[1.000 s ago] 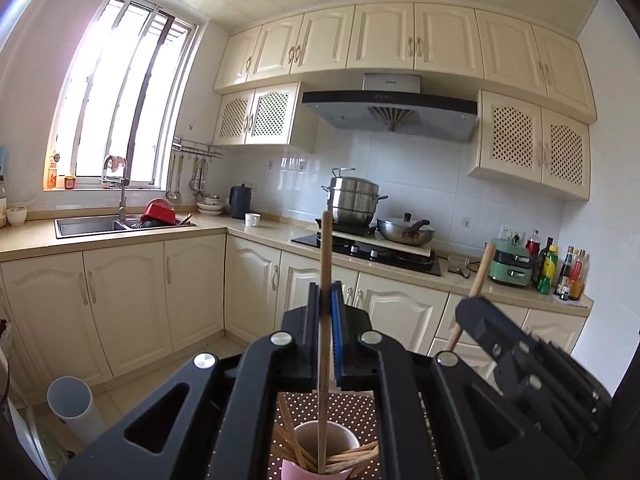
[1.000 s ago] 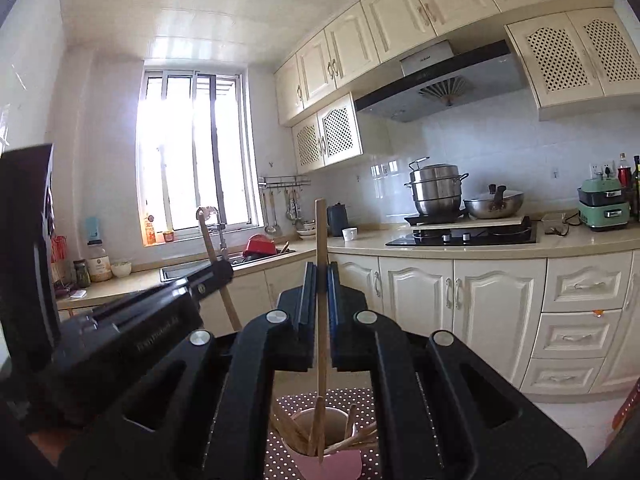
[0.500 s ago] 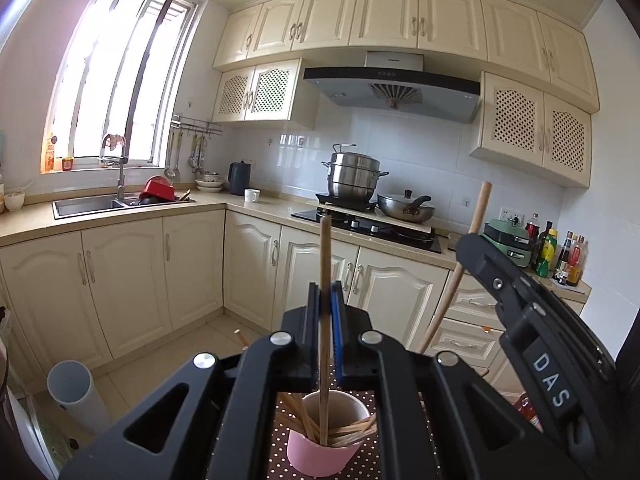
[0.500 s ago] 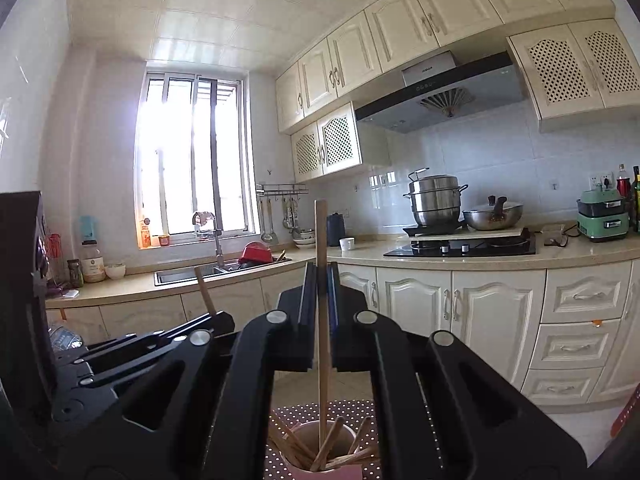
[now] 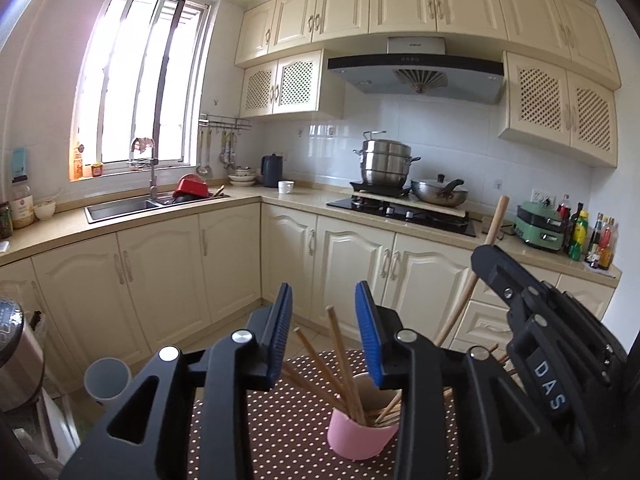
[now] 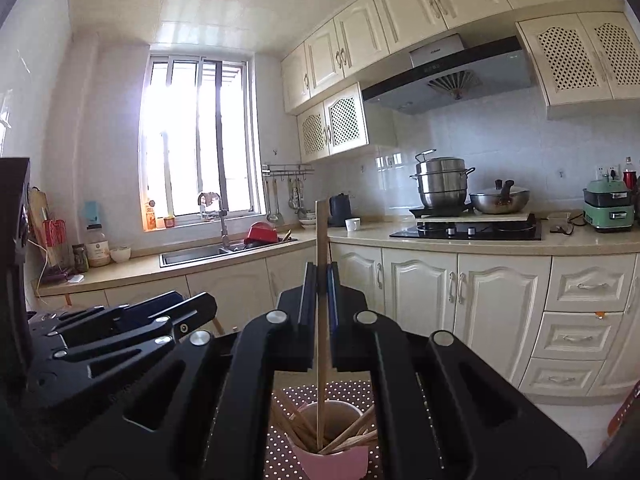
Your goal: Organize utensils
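Polka-dot surface (image 5: 288,420) underneath it all, brown with white spots, and on it stands the pink cup (image 5: 360,438), stuffed with wooden chopsticks leaning every way. Left gripper (image 5: 324,340) hangs just above the cup, its blue-padded jaws just been opening, now partly apart, pressing on nothing, with a loose chopstick (image 5: 344,356) leaning up between them from the cup. Right gripper (image 6: 321,296) is clamped tight on one upright chopstick (image 6: 321,320), its lower tip down inside the cup.
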Tool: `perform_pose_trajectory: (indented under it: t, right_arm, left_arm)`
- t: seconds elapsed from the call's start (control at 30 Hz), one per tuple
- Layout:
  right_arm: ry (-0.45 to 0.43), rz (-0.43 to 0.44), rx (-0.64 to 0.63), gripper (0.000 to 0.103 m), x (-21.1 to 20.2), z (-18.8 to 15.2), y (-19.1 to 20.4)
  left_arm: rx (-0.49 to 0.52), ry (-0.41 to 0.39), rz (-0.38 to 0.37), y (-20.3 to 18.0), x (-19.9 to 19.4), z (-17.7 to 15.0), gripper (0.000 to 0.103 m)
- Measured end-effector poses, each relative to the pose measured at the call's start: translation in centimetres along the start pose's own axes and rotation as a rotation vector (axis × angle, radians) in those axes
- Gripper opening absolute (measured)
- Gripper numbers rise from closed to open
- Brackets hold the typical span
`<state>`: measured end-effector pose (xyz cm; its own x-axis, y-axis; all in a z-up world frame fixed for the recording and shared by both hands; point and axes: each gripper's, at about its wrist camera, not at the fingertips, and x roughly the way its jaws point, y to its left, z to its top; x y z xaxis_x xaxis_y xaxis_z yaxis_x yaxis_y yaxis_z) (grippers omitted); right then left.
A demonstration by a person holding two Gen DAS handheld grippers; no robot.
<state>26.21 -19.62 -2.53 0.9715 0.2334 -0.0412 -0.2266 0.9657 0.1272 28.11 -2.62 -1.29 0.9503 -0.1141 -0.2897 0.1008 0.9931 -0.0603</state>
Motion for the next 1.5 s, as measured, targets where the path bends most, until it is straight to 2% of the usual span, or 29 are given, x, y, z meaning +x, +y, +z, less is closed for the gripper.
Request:
perform_pose_trajectory:
  t: [0.23,0.47,0.83,0.97,1.5]
  right_arm:
    - [0.045,0.023,-0.017,0.006,0.0,-0.6,0.7]
    - [0.116,0.031,-0.041,0.006,0.6,-2.2,1.5]
    - [0.191,0.016,-0.055,0.006,1.1,-4.8,1.9]
    - [0.229,0.006,-0.05,0.007,1.7,-6.0,1.7]
    - [0.211,-0.002,-0.004,0.007,-0.3,-5.3,2.2]
  left_arm:
    - [0.01,0.025,0.021,0.8,-0.3,-0.5,0.037]
    - [0.006,0.063,0.037,2.1,0.1,-1.3,0.038]
    - [-0.002,0.083,0.053,3.3,-0.3,-2.2,0.038]
    - [-0.005,0.088,0.058,3.4,-0.4,-2.4,0.041]
    - [-0.009,0.081,0.065,4.1,-2.8,-3.4,0.054]
